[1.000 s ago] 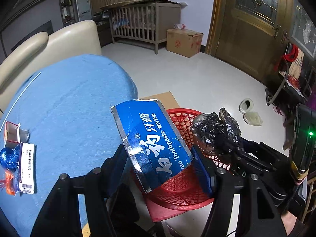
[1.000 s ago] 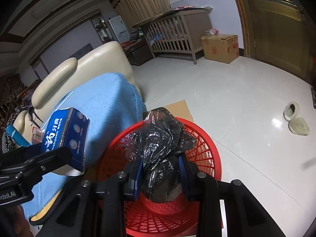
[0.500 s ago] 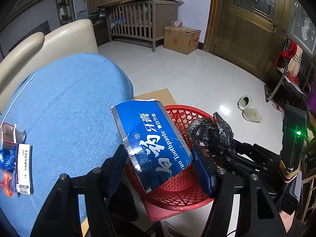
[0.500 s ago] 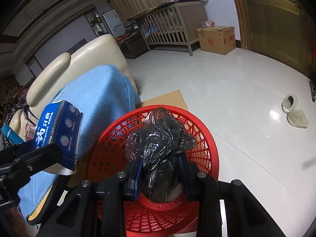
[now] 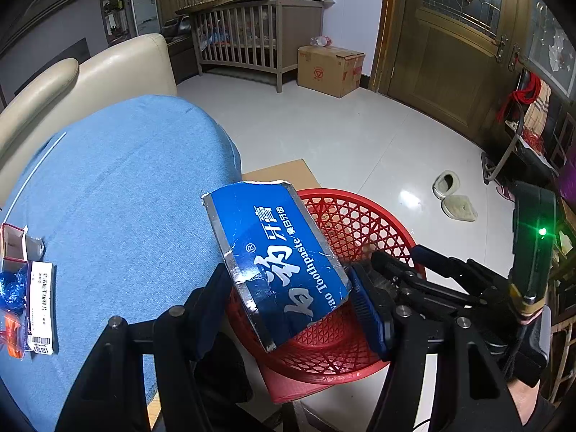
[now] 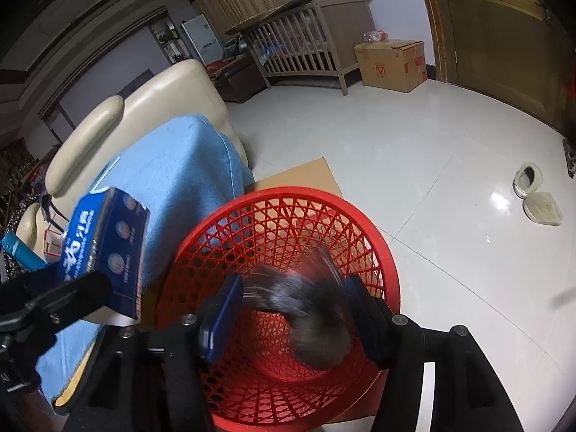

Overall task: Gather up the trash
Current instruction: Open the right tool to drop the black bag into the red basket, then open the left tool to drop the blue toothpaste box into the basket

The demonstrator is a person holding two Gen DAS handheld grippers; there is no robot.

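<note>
Left wrist view: the left gripper (image 5: 288, 288) is clamped on a blue toothpaste box (image 5: 277, 259), one pad against each long side. The box is tilted and sits over the near-left rim of the red basket (image 5: 363, 216). The basket stands on the floor, on a sheet of cardboard (image 5: 280, 172), just beside the blue cover (image 5: 118, 194). On the cover, well left of the basket, lie a small packet with a barcode (image 5: 41, 309) and a blue wrapper (image 5: 12, 288). The right gripper (image 5: 403, 270) reaches over the basket's right rim.

Right wrist view: the right gripper (image 6: 293, 309) is above the basket (image 6: 280, 208), its jaws opening. A black plastic bag (image 6: 309, 313), motion-blurred, is between the pads inside the basket opening; the pads stand clear of it on both sides. Left of the basket, the left gripper (image 6: 86, 288) holds the toothpaste box (image 6: 104, 237) against the blue cover's (image 6: 172, 165) edge. A pair of slippers (image 6: 536, 198) lies on the floor, well right of the basket.
</note>
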